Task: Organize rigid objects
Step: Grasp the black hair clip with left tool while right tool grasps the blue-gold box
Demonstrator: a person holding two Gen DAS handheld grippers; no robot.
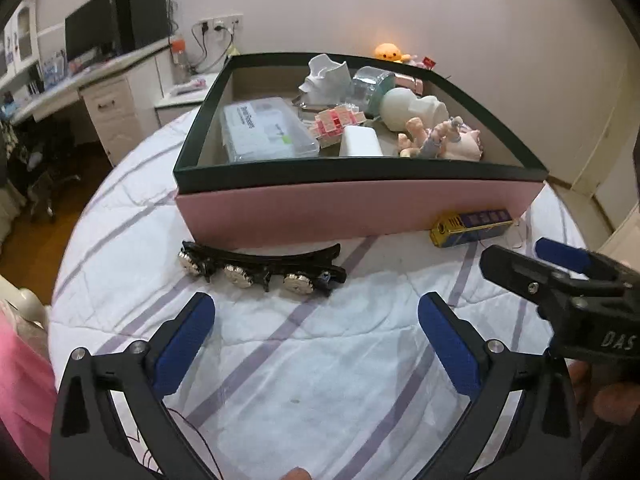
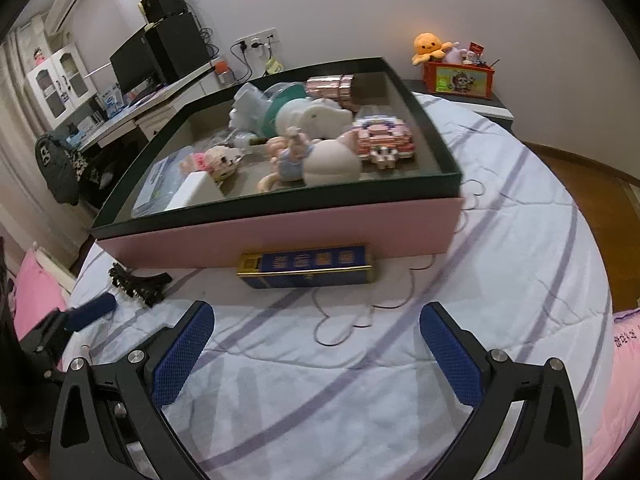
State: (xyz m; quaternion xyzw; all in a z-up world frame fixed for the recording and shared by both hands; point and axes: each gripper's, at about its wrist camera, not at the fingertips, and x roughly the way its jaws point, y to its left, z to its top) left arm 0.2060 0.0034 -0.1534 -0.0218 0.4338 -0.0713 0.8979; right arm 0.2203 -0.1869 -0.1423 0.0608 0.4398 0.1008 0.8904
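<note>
A pink box (image 1: 352, 208) with a dark green rim stands on the white striped bedspread, filled with several toys, a clear plastic case (image 1: 268, 130) and a white figure (image 1: 412, 108). In front of it lies a black hair clip (image 1: 260, 268) with three silver discs, just beyond my open left gripper (image 1: 316, 332). A blue and gold oblong box (image 2: 306, 266) lies against the pink box's (image 2: 280, 240) front wall, ahead of my open right gripper (image 2: 316, 340). The right gripper (image 1: 560, 264) also shows at the right edge of the left wrist view. Nothing is between either pair of fingers.
The bedspread (image 2: 500, 260) falls off to wooden floor on the right. A desk (image 1: 92, 76) with a monitor and speakers stands at the far left. An orange plush (image 2: 428, 46) and a red toy box (image 2: 460, 80) sit on a stand behind the bed.
</note>
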